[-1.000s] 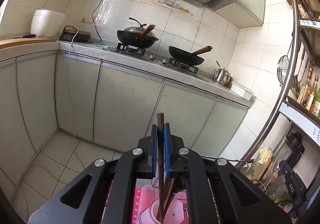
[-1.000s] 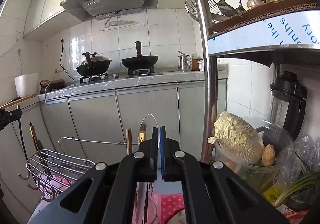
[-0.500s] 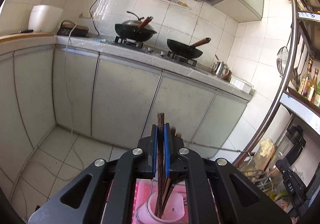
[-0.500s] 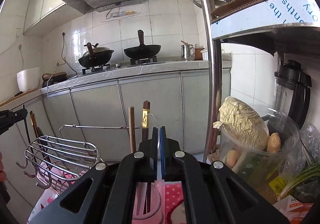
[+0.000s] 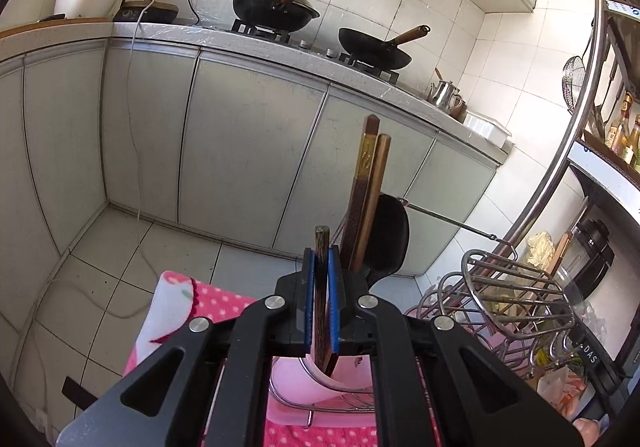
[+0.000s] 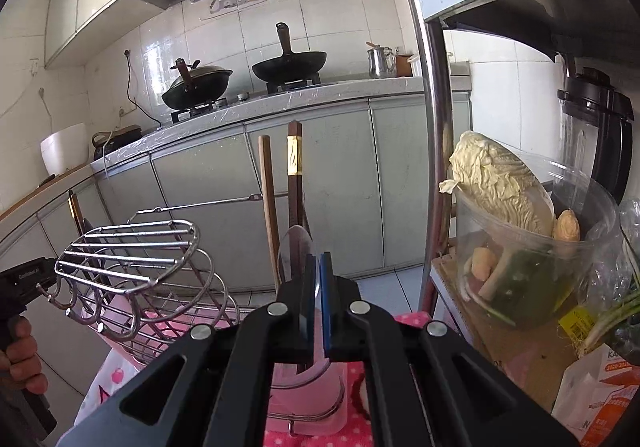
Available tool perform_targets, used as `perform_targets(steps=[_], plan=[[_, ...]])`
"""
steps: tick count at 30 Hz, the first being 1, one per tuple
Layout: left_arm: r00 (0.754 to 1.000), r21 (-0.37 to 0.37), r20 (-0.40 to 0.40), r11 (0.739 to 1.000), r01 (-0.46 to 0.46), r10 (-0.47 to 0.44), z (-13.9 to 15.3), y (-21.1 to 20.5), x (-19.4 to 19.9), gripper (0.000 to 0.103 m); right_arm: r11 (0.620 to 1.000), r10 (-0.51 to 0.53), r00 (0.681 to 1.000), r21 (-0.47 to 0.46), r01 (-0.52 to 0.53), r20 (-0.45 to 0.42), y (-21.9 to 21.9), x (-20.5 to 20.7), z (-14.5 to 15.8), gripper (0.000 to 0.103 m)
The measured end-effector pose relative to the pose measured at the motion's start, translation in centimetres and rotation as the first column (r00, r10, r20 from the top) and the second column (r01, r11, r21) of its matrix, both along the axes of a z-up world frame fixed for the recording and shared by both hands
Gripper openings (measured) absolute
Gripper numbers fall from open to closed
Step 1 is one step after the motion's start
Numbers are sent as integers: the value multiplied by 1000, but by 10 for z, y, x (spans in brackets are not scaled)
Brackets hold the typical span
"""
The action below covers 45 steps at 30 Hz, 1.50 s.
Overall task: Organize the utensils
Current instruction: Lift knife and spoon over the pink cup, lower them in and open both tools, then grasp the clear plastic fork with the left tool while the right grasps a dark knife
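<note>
My left gripper [image 5: 321,251] is shut on a dark wooden chopstick [image 5: 321,299] whose lower end reaches into a clear pink utensil cup [image 5: 320,379]. Two more chopsticks [image 5: 370,183] and a black spoon [image 5: 390,235] stand upright in that cup. My right gripper [image 6: 316,259] is shut on a thin clear spoon [image 6: 296,251] that stands in the same cup [image 6: 308,395], beside the two upright chopsticks [image 6: 280,199]. The left gripper's black body shows at the left edge of the right wrist view [image 6: 24,279].
A wire rack [image 6: 136,267] stands left of the cup on a pink dotted cloth [image 5: 224,307]. A steel shelf post [image 6: 432,135] and a jar of vegetables [image 6: 516,239] are close on the right. Grey cabinets and a stove with two woks [image 5: 320,27] lie beyond.
Both grippers have tilted down and come lower over the cup. The left chopstick has gone down into the cup, and the standing chopsticks and spoons have come into view.
</note>
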<state>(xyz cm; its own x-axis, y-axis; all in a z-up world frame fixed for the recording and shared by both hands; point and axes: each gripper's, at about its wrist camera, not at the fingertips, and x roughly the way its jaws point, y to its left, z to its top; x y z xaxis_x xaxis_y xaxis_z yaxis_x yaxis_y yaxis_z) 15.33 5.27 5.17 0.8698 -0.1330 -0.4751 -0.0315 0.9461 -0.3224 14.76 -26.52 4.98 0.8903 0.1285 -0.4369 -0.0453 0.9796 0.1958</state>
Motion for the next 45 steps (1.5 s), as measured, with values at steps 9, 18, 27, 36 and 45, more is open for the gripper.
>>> perform_targets(steps=[9,18,27,36,45], plan=[[1000,-22,-7,1000,-7,7,-1,3,2,6,1000,21,999,-12,-21,-46,7,3,-11,3],[1000,-43,-13,999,-9,9,-1,7,0,34,999,30,993,36,-26,-111,4,6,-19,17],[1000,-59,-8,998,-17,17,8,14,-15,40,998,27,996,54,-22,-87,1,-12,-5,30],[999,-57,-40,998,13,-15,9,13,-57,41,993,78,995,90,-72,-66,6,-55,10,33],[972,-37,-205,993,111,-116,-29,-7,-95,41,971,207,949,167,-171,-239,33,-89,-23,33]])
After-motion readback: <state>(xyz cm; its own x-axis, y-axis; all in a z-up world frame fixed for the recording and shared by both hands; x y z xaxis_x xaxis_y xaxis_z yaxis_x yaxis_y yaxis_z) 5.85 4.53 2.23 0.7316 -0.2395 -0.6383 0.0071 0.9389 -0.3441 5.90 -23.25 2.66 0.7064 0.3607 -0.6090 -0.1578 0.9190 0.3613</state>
